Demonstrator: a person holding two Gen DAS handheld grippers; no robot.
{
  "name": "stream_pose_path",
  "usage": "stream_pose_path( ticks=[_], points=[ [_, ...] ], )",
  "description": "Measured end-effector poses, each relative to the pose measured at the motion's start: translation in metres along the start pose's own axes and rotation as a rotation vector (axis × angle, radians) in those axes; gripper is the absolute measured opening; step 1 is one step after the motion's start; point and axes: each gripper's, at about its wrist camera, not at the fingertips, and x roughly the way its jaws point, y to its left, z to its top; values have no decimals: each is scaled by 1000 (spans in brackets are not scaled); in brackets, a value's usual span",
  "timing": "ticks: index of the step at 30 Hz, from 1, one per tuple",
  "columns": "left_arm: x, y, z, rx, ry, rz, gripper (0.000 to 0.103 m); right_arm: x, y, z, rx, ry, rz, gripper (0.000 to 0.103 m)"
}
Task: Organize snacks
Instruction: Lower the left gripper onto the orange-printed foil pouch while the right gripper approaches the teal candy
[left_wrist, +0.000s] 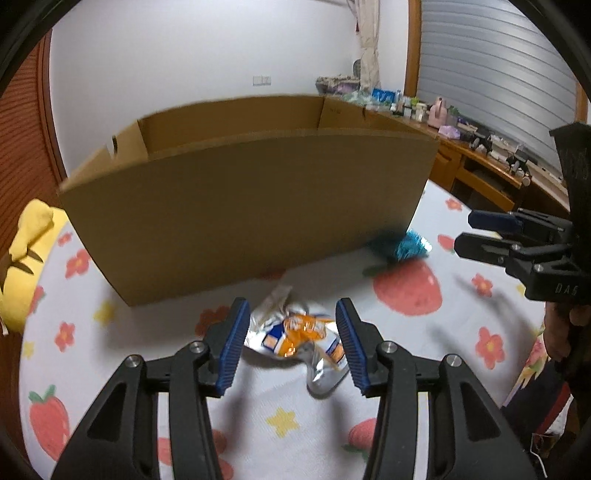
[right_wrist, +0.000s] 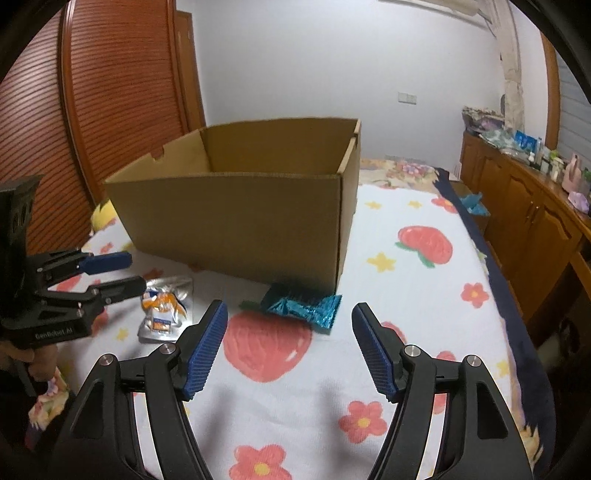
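Note:
An open cardboard box (left_wrist: 240, 206) stands on a bed with a strawberry-print blanket; it also shows in the right wrist view (right_wrist: 240, 221). A silver and orange snack packet (left_wrist: 295, 336) lies in front of it, between the fingers of my open left gripper (left_wrist: 291, 321). The packet (right_wrist: 166, 310) and the left gripper (right_wrist: 125, 271) also show in the right wrist view. A shiny blue snack packet (right_wrist: 303, 308) lies by the box's near corner, just ahead of my open, empty right gripper (right_wrist: 290, 321). The blue packet (left_wrist: 402, 247) and right gripper (left_wrist: 465, 232) appear in the left view.
The blanket (right_wrist: 406, 295) covers the bed. A yellow plush (left_wrist: 26, 254) lies left of the box. A wooden cabinet with small items (right_wrist: 535, 206) runs along the right. A slatted wooden door (right_wrist: 92, 110) stands at left.

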Motion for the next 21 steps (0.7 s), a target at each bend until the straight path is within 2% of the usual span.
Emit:
stream_pose_path(
  ticks=[7,21],
  points=[
    [14,-1,-9,10,40,1,49,34,-3,-1,-2,67,-8,72],
    [18,3,-13,7,35,-9,60,74,-14,7,53,157,-23,72]
  ],
)
